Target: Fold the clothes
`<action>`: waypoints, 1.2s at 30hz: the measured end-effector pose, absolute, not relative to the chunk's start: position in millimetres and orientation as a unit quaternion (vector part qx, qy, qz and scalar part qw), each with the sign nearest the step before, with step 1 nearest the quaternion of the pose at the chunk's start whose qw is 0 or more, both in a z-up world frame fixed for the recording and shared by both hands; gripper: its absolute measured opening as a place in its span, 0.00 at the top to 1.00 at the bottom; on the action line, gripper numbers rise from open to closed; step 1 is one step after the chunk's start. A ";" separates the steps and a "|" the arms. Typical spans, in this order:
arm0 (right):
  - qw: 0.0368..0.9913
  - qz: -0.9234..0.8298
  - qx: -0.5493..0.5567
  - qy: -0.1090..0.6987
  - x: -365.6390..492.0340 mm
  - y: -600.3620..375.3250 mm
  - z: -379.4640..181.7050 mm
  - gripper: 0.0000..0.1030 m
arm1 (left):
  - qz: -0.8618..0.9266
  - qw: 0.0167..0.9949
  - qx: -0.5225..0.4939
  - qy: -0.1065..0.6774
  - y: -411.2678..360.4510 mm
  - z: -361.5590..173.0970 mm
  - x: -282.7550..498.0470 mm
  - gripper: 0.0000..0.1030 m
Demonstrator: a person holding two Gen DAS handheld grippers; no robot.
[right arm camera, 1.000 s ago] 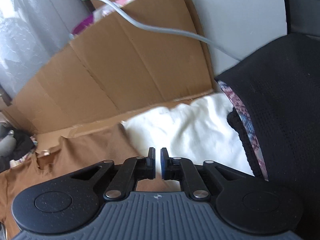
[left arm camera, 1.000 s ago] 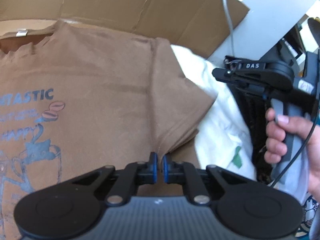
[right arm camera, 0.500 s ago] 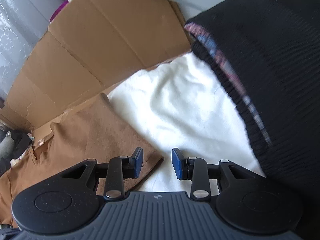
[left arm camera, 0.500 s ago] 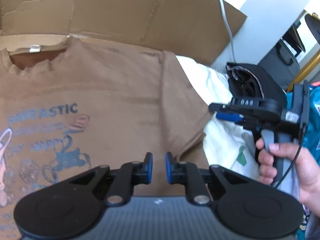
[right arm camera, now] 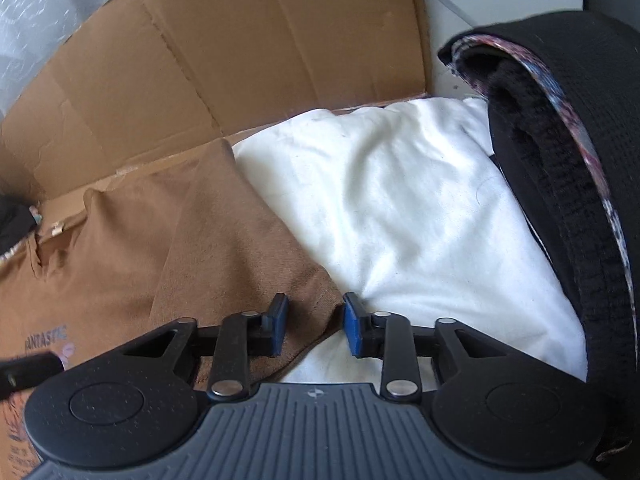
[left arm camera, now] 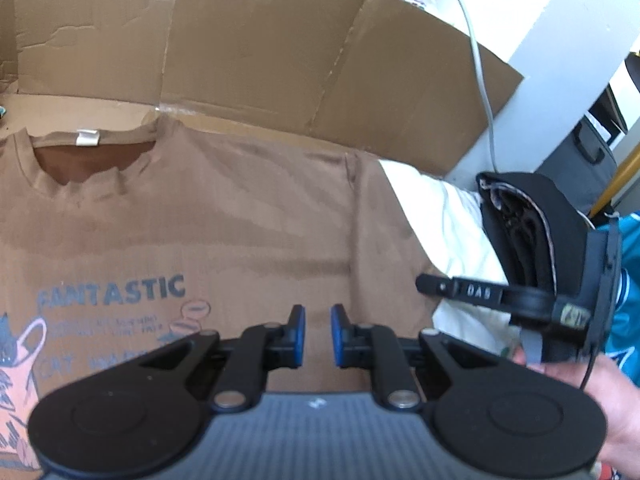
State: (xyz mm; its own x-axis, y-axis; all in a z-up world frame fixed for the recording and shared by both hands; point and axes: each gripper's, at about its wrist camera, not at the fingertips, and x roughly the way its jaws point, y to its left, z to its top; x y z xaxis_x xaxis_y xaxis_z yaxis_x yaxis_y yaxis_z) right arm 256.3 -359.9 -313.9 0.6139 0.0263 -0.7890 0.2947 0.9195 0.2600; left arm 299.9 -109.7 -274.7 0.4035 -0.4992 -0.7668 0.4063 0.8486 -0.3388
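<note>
Brown cotton T-shirt with blue "FANTASTIC" print [left arm camera: 224,216]: lying flat, face up, on the brown cardboard sheet [left arm camera: 256,40], collar toward its far edge, sleeve lapping a white garment [right arm camera: 400,200]. Folding apparently not begun. Left gripper [left arm camera: 317,334] is hovering narrowly parted, empty; right gripper [right arm camera: 311,324] is gaping wide over the sleeve hem.

A home room: clothes piled on flattened cardboard [left arm camera: 256,44] beside a white wall [left arm camera: 532,28] and suitcase [left arm camera: 580,160].

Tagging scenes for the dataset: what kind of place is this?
Probably a home room with an improvised folding spot, not a lab. A brown T-shirt lies on flattened cardboard, with a white garment and a black garment piled beside it. A dark bag stands by the white wall.
</note>
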 end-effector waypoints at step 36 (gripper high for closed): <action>0.890 -0.003 0.276 0.364 254.6 -370.2 -227.1 0.97 | -0.301 0.846 0.018 0.440 -207.9 -288.1 434.9 0.92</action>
